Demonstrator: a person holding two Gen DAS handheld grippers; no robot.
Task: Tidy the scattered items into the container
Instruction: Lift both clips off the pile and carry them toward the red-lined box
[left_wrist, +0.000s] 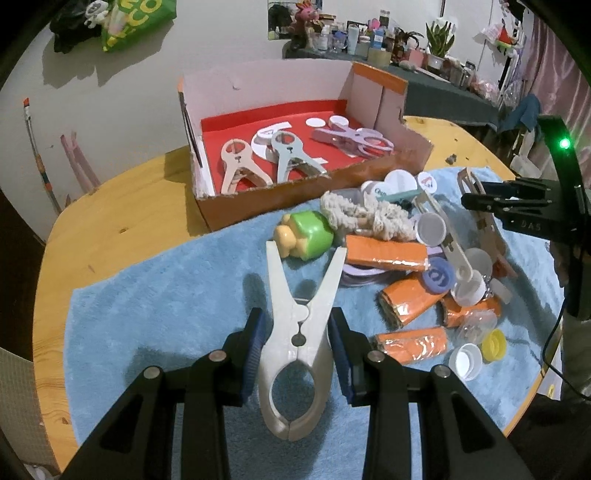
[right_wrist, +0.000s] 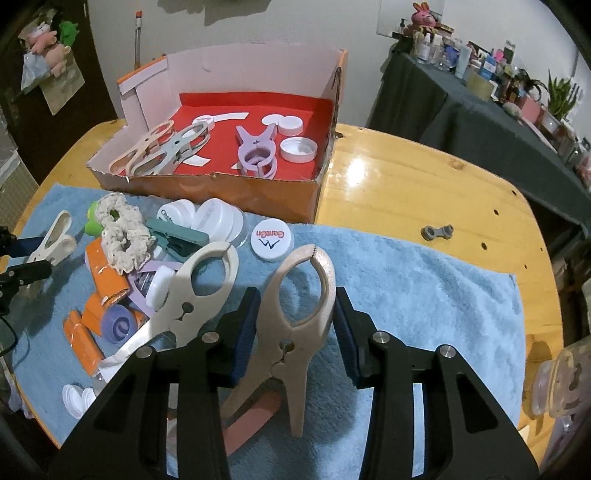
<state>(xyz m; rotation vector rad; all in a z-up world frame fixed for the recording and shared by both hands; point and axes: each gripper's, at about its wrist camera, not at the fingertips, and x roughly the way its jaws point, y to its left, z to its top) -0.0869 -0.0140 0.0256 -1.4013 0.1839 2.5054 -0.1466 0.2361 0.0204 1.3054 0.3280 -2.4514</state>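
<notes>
We find the left tool clenched on a white clip and the right tool on a beige clip, both awaiting carriage to the box ahead.

Black gripper, blue pads, silver screws

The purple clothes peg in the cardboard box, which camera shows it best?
The right wrist view: the purple clothes peg lies unobstructed on the red floor of the cardboard box, showing its ring and both arms. In the left wrist view the peg is farther off, foreshortened, and partly behind the box's front wall.
</notes>
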